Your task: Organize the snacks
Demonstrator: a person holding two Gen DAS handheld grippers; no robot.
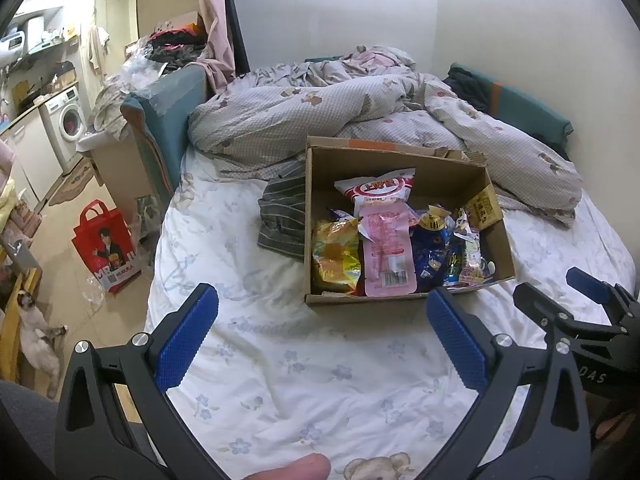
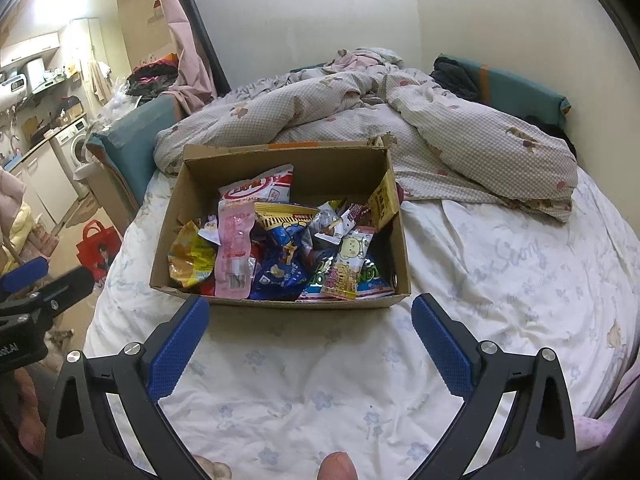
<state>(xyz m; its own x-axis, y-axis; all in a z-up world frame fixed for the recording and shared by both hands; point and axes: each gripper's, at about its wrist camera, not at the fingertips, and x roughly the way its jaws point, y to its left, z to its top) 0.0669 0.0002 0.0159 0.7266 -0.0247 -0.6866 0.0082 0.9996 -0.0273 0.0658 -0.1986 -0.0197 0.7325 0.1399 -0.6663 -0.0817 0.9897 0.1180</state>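
Note:
An open cardboard box (image 1: 502, 248) stands on the bed and also shows in the right wrist view (image 2: 168, 248). It holds several snack packets: a pink pouch (image 1: 386, 254) (image 2: 234, 256), a yellow bag (image 1: 334, 256) (image 2: 190, 258), a blue bag (image 1: 430, 252) (image 2: 280, 276) and a red-and-white bag (image 1: 378, 192) (image 2: 258, 188). My left gripper (image 1: 322, 304) is open and empty, just short of the box's near wall. My right gripper (image 2: 310, 316) is open and empty at the box's near wall. The right gripper also shows at the left wrist view's right edge (image 1: 560, 292).
The bed has a white floral sheet (image 1: 300, 380) and a rumpled checked duvet (image 1: 360, 116) behind the box. A striped grey cloth (image 1: 282, 216) lies left of the box. On the floor at left stand a red shopping bag (image 1: 108, 246) and a cat (image 1: 36, 328).

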